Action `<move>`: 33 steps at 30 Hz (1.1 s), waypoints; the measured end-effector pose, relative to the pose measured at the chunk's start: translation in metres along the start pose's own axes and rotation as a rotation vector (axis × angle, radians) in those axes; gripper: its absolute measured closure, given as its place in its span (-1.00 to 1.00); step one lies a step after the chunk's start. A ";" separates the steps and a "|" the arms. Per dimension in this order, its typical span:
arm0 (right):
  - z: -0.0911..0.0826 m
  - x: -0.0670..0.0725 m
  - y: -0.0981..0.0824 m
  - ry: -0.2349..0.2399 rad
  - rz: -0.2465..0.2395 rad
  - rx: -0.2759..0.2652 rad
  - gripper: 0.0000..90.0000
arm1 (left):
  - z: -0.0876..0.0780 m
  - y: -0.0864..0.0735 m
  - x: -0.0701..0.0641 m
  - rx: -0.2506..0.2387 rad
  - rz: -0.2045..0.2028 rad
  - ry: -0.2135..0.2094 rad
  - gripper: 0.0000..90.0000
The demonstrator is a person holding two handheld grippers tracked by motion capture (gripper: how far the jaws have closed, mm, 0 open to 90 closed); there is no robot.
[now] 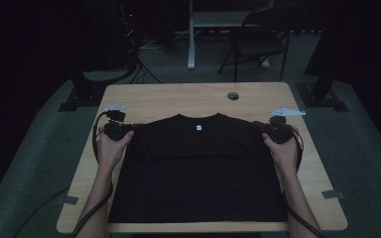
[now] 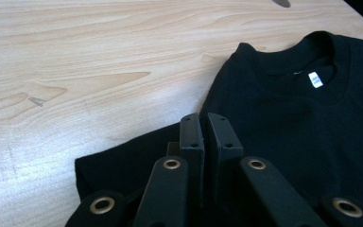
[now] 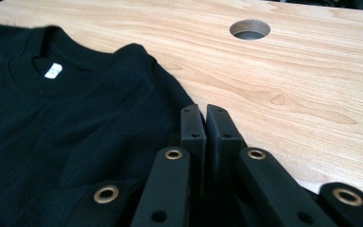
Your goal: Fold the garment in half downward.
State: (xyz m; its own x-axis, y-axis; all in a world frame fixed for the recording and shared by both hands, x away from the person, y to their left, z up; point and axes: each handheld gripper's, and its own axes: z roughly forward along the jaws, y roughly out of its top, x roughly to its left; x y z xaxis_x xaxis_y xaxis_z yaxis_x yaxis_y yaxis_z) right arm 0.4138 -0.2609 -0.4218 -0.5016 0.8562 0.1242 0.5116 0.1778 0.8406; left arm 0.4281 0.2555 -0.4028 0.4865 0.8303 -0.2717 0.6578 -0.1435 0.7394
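A black T-shirt [image 1: 198, 168] [image 2: 283, 118] [image 3: 75, 123] lies flat on the wooden table [image 1: 178, 96], collar at the far side, with a small white label [image 1: 198, 128] [image 2: 315, 79] [image 3: 53, 70] inside the neck. Both sleeves look folded in over the chest. My left gripper [image 1: 129, 130] [image 2: 204, 118] sits at the shirt's left shoulder edge, jaws pressed together on the fabric there. At the right shoulder edge my right gripper [image 1: 260, 128] [image 3: 204, 109] is shut on the cloth in the same way. A hand holds each gripper from the near side.
A round cable hole [image 1: 233, 95] [image 3: 249, 29] is in the table beyond the collar. Bare wood runs along the far side and both side edges. Grey tape marks [image 1: 333, 194] sit near the front corners. A folding chair [image 1: 258, 39] and a desk leg [image 1: 192, 34] stand behind the table.
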 end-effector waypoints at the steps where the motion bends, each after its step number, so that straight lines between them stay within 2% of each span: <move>1: -0.001 0.000 0.000 -0.001 -0.006 0.003 0.91 | -0.001 0.000 -0.001 -0.003 0.003 -0.001 0.92; 6: -0.008 0.000 0.001 -0.012 -0.021 0.010 0.91 | -0.009 -0.002 -0.005 -0.008 0.021 -0.005 0.92; 12: -0.022 0.004 0.007 -0.029 -0.070 0.017 0.91 | -0.021 -0.003 -0.010 -0.020 0.031 -0.019 0.92; 14: -0.026 0.007 0.010 -0.033 -0.092 0.018 0.91 | -0.026 -0.003 -0.013 -0.025 0.049 -0.012 0.92; 17: -0.033 0.012 0.013 -0.039 -0.127 0.018 0.91 | -0.033 -0.004 -0.019 -0.027 0.081 0.026 0.92; 19: -0.037 0.016 0.015 -0.043 -0.143 0.020 0.91 | -0.037 -0.007 -0.020 -0.027 0.093 0.031 0.92; 25: -0.049 0.027 0.018 -0.043 -0.194 0.012 0.91 | -0.049 -0.011 -0.026 -0.039 0.114 0.034 0.92; 33: -0.062 0.036 0.017 -0.045 -0.219 0.011 0.91 | -0.062 -0.021 -0.031 -0.054 0.140 0.016 0.92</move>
State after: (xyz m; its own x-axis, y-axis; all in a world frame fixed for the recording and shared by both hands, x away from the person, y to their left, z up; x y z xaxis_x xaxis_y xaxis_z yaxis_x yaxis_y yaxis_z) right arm 0.3615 -0.2575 -0.3706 -0.5697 0.8175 -0.0845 0.4020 0.3669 0.8389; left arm 0.3637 0.2662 -0.3722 0.5615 0.8130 -0.1543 0.5523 -0.2293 0.8015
